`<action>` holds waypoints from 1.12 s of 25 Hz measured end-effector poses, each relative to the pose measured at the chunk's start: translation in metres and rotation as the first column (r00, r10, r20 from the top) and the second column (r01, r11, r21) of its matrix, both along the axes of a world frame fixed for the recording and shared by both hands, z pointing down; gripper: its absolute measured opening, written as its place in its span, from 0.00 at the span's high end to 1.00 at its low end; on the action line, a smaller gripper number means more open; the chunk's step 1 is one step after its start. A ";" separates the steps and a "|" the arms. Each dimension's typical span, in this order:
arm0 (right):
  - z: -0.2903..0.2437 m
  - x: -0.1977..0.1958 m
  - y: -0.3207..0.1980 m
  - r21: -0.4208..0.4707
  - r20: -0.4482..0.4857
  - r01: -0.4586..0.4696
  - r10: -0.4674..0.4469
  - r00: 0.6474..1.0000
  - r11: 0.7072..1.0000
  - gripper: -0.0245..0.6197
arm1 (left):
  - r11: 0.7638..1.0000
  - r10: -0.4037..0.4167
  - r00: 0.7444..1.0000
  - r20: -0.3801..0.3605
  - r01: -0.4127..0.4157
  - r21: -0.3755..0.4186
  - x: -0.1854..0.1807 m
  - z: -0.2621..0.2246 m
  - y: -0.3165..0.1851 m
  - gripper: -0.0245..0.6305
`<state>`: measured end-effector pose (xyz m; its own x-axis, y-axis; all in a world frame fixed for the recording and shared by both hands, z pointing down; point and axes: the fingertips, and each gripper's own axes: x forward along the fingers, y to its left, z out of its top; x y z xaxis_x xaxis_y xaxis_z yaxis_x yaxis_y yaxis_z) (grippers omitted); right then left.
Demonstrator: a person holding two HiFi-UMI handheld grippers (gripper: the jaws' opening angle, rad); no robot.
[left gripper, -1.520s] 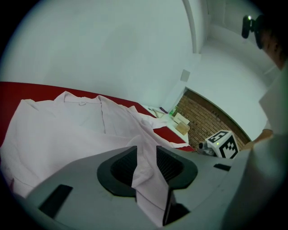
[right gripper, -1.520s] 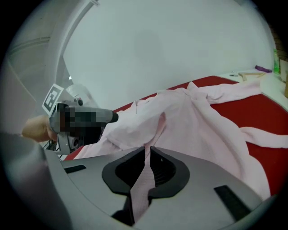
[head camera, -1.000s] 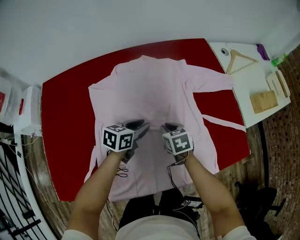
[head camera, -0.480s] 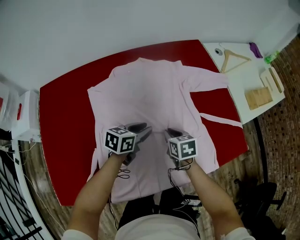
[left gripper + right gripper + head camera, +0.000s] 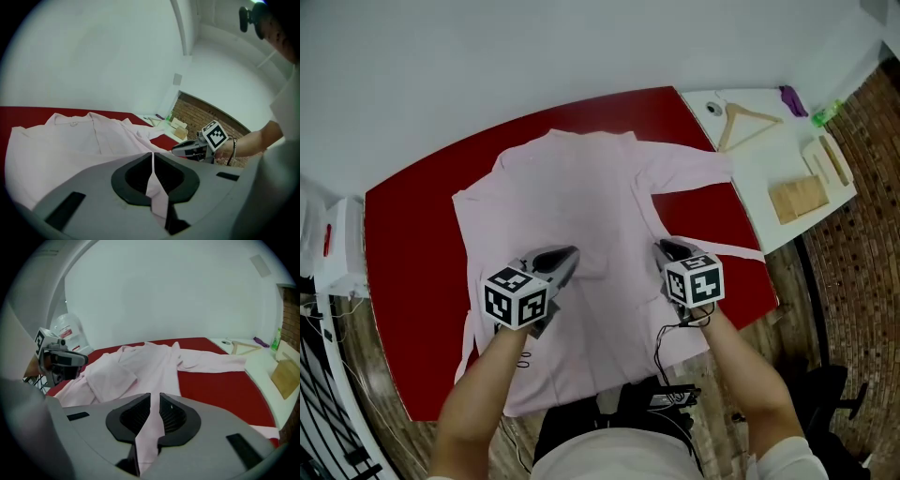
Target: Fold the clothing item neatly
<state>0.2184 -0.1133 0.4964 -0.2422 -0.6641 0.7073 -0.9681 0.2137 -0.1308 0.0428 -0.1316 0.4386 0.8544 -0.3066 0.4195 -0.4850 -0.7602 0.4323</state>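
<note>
Both now pinch cloth: left hand-held gripper [image 5: 565, 255] and right hand-held gripper [image 5: 666, 249] have just clamped pink shirt [image 5: 572, 192]; lift evenly, taut.

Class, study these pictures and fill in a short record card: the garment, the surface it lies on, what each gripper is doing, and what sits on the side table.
garment: pink shirt, spread out, collar at the far end, one sleeve stretched out to the right
surface: red table
left gripper: jaws have just closed, pinching a fold of the shirt
right gripper: jaws have just closed, pinching a fold of the shirt
white side table: wooden hanger, wooden blocks, green bottle
</note>
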 end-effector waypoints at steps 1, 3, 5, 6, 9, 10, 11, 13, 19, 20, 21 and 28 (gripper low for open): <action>0.000 0.017 -0.003 -0.001 -0.010 -0.010 0.010 1.000 1.000 0.90 | 1.000 -0.006 1.000 0.000 0.006 0.005 0.006 -0.003 -0.002 0.93; -0.001 0.053 -0.009 -0.002 -0.020 -0.035 0.035 0.999 0.999 0.90 | 1.000 -0.011 1.000 0.003 0.011 0.014 0.022 -0.008 -0.005 0.93; -0.003 0.090 -0.017 -0.001 -0.015 -0.072 0.072 0.997 0.997 0.90 | 1.000 -0.010 1.000 0.005 0.010 0.028 0.042 -0.012 -0.008 0.93; -0.003 0.108 -0.021 -0.002 -0.009 -0.094 0.094 0.996 0.996 0.89 | 0.999 -0.007 1.000 0.005 0.007 0.034 0.053 -0.012 -0.010 0.93; -0.002 0.158 -0.033 -0.006 0.008 -0.160 0.160 0.987 0.987 0.86 | 0.999 0.002 1.000 0.006 -0.002 0.044 0.087 -0.012 -0.015 0.93; -0.001 0.173 -0.038 -0.006 0.010 -0.179 0.179 0.984 0.984 0.85 | 0.999 0.005 1.000 0.007 -0.006 0.048 0.098 -0.012 -0.017 0.93; 0.000 0.187 -0.042 -0.005 0.008 -0.196 0.196 0.981 0.981 0.84 | 0.999 0.010 1.000 0.008 -0.010 0.052 0.109 -0.013 -0.020 0.93; 0.001 0.211 -0.052 0.007 -0.008 -0.215 0.215 0.977 0.977 0.82 | 0.998 0.023 1.000 0.009 -0.024 0.058 0.130 -0.014 -0.025 0.93; 0.017 0.251 -0.088 0.036 -0.099 -0.170 0.172 0.980 0.985 0.75 | 0.993 0.076 0.996 0.039 -0.079 0.087 0.183 -0.017 -0.033 0.93; 0.021 0.256 -0.095 0.039 -0.116 -0.157 0.161 0.980 0.987 0.75 | 0.991 0.087 0.995 0.049 -0.091 0.093 0.191 -0.016 -0.033 0.93; 0.024 0.260 -0.101 0.041 -0.134 -0.144 0.148 0.980 0.989 0.74 | 0.990 0.099 0.993 0.059 -0.104 0.098 0.199 -0.015 -0.033 0.93; 0.047 0.267 -0.127 -0.006 -0.224 -0.057 0.054 0.973 0.998 0.74 | 0.975 0.182 0.976 0.116 -0.195 0.110 0.247 -0.006 -0.031 0.93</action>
